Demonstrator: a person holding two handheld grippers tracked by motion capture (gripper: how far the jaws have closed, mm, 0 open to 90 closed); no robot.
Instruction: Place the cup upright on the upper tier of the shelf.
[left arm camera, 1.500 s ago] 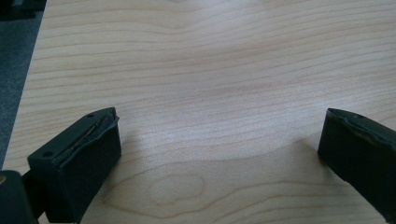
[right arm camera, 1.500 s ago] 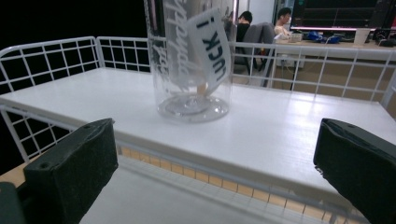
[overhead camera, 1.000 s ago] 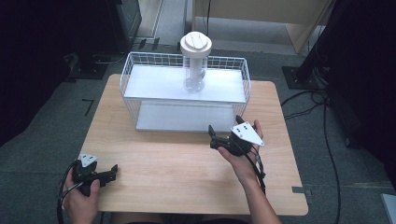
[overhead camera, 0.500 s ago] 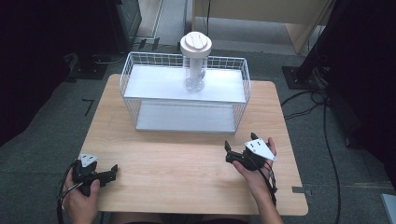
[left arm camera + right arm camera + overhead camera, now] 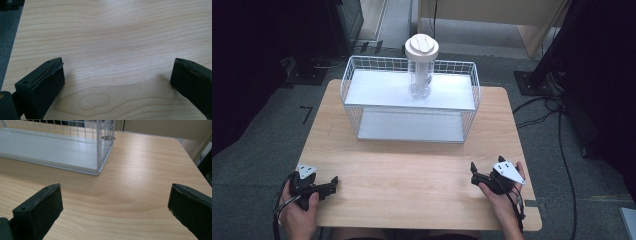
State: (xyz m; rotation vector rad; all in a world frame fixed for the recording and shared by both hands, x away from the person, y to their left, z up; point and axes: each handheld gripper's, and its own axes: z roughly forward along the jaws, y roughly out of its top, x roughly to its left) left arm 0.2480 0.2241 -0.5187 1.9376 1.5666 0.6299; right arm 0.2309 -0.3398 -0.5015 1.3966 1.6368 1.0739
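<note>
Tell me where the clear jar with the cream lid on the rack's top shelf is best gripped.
Grip the clear jar on its tall, narrow body, just below the wide cream lid, coming from the person's side above the wire rack rim. It stands upright, and the lid overhangs the body, so it would probably stop a slip.

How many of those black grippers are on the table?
2: the left gripper at the near left edge, the right gripper near the near right corner. Each is held in a hand.

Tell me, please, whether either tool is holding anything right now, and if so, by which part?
Nothing is held. The left tool and the right tool are both open over the bare wooden table.
</note>
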